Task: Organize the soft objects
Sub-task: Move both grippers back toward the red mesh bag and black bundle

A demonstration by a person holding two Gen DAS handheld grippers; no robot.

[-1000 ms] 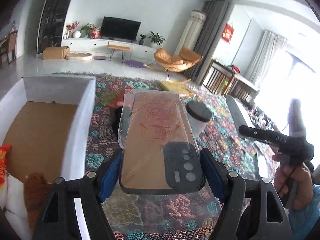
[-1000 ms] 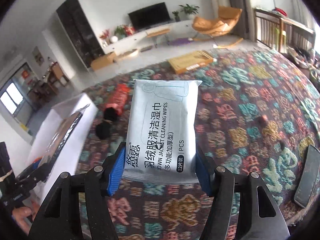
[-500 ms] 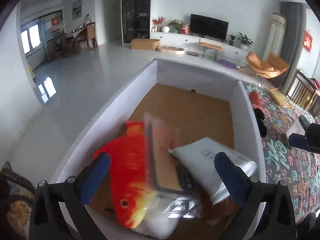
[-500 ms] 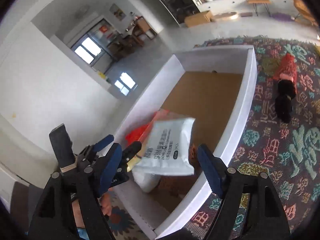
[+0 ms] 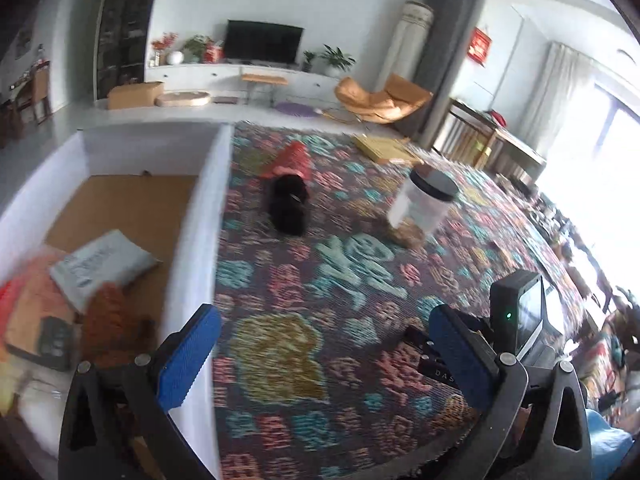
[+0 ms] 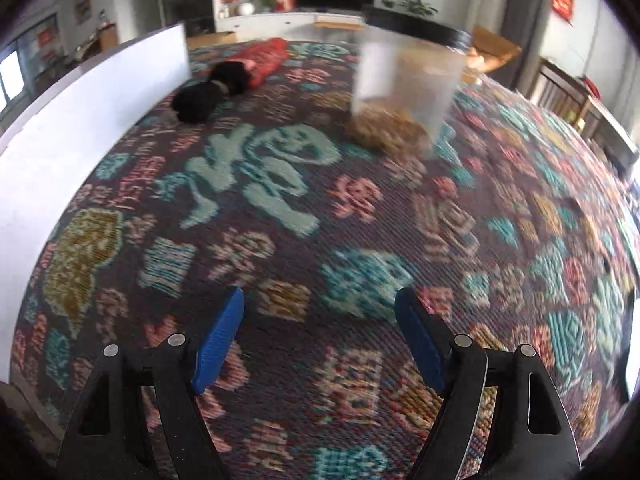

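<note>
left wrist view: the left gripper [image 5: 320,354] hangs over the patterned carpet [image 5: 360,280] just beside the white box [image 5: 200,216]; its blue pads [image 5: 188,356] stand wide apart with nothing between them, only carpet showing in the gap. the jaws have just been opening. inside the white box, on its brown cardboard floor, lie the wipes pack [image 5: 100,264], grey-white and flat, a bagged brown pad with a dark panel [image 5: 44,332] at the near end, a rust-brown furry toy [image 5: 110,320] touching the pack, and an orange-red plush [image 5: 12,292] against the box's left wall, blurred. outside the box, just beyond its right wall, a black soft toy [image 5: 289,208] lies on the carpet, touching a red soft item [image 5: 290,158] on its far side. further from the box, a clear jar with a black lid [image 5: 424,204] stands tilted in the blur, brown contents at its base. part of the right gripper's body [image 5: 516,320] shows at the lower right, well away from the box.

right wrist view: the right gripper [image 6: 320,340] points down at bare carpet [image 6: 280,240] beside the box wall [image 6: 80,120]; its pads [image 6: 218,340] are wide, empty, and have just been opening. the black toy [image 6: 204,94] and red item [image 6: 264,58] lie just beside the box's far corner; the jar [image 6: 408,84] stands apart from the box, blurred.
</note>
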